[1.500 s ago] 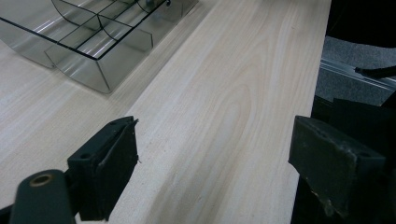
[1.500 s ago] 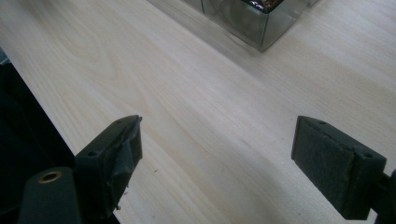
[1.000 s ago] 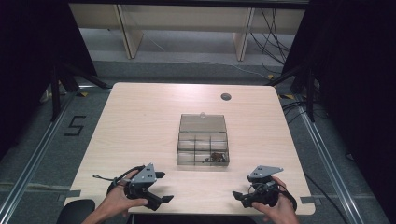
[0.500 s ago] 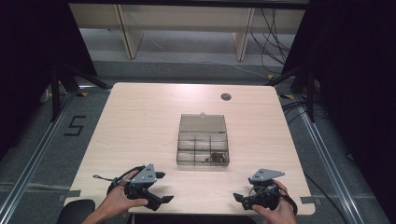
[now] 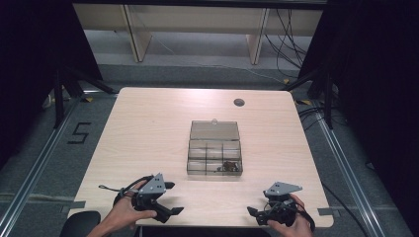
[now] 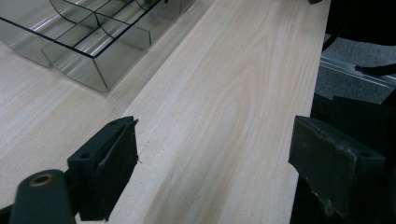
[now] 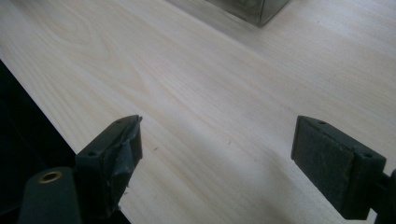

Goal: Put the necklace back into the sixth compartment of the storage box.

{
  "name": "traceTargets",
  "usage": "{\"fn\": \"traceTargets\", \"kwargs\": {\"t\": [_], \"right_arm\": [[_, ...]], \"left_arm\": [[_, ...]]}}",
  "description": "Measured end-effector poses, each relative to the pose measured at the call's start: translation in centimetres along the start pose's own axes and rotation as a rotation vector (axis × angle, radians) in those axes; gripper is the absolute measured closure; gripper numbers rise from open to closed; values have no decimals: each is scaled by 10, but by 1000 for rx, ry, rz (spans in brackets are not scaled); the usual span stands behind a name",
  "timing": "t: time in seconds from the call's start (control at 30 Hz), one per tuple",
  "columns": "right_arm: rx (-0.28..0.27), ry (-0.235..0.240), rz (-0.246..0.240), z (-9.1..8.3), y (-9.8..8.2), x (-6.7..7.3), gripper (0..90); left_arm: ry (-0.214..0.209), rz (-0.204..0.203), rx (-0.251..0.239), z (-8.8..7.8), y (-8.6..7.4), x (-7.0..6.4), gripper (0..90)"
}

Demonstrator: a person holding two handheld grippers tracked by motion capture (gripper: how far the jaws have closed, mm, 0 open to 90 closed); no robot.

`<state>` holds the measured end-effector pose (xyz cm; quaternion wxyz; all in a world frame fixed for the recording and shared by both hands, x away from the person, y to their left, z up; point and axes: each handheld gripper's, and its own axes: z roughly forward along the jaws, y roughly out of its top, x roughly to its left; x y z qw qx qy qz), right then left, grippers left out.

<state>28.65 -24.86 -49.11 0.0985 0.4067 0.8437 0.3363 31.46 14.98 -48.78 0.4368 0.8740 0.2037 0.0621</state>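
A: Left gripper (image 5: 170, 198) first: it sits at the near edge of the table (image 5: 148, 128), jaws spread wide, nothing between them. In the left gripper view its pads (image 6: 109, 170) have just bare wood betw. them.

B: And the box?

A: Clear plastic organizer box (image 5: 215, 157) sits mid-table, well apart from both tools, lid flipped back flat behind it so the compartments are reachable from above. There's a dark clump of small parts (image 5: 228, 167) in the near right compartment, prob. screws or sim., too small to tell.

B: Right side?

A: Right gripper (image 5: 257, 214) is at the near right edge, also gaping, empty. The right gripper view looks across the wood with a box corner (image 7: 252, 9) at the top.

B: Why so low and wide?

A: My read: both are parked at a ready spot, flanking the box, jaws pre-opened so either can go in w/o extra motion.
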Motion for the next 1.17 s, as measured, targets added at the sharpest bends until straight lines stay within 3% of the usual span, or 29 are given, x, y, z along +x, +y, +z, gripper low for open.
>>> {"fn": "traceTargets", "kwargs": {"t": [0.07,0.1,0.17,0.2,0.23,0.27,0.37,0.4,0.5,0.57,0.83,0.87,0.97,1.0,1.03,1.07,1.13,1.17], "right_arm": [[-27,-7,-11,2,-2,0,172],[-1,1,-4,-1,-2,2,173],[-39,3,-26,2,-3,2,173],[-17,5,2,-1,-3,5,173],[-18,7,-29,0,-3,3,173],[-17,23,-27,-1,-3,4,173],[-18,8,-10,-3,-3,7,173],[-25,11,-20,-2,-4,6,173],[-19,10,-9,-3,-4,8,173],[-29,14,-52,-1,-4,6,173],[-37,17,-1,-1,-5,11,171],[-56,12,-39,0,-5,9,171],[-18,63,-40,-2,-3,7,171],[-20,60,-39,-2,-3,7,171],[-35,28,-54,-1,-4,7,171],[-39,22,-40,-2,-4,7,172],[-25,11,-2,-4,-4,9,172],[-34,11,0,-4,-4,9,171]], "left_arm": [[4,-19,1,0,-1,-1,150],[5,-14,4,0,0,-1,150],[-3,3,-8,0,0,0,150],[-2,2,-8,0,0,0,150],[-2,5,-6,0,0,0,150],[-2,3,-7,0,0,0,150],[0,12,0,0,0,0,150],[-1,-30,-8,1,-1,-2,150],[-11,-29,-6,1,0,-1,150],[-8,-27,-7,1,0,-1,150],[-6,-26,-9,1,-1,-2,150],[-6,-27,-8,1,-1,-2,150],[-4,-25,-8,1,0,-1,150],[-9,-30,-9,1,-1,-2,150],[-9,-29,-7,1,0,-2,150],[1,-29,-9,1,-1,-2,150],[0,11,-2,0,0,0,150],[-1,6,-7,0,0,0,150]]}}
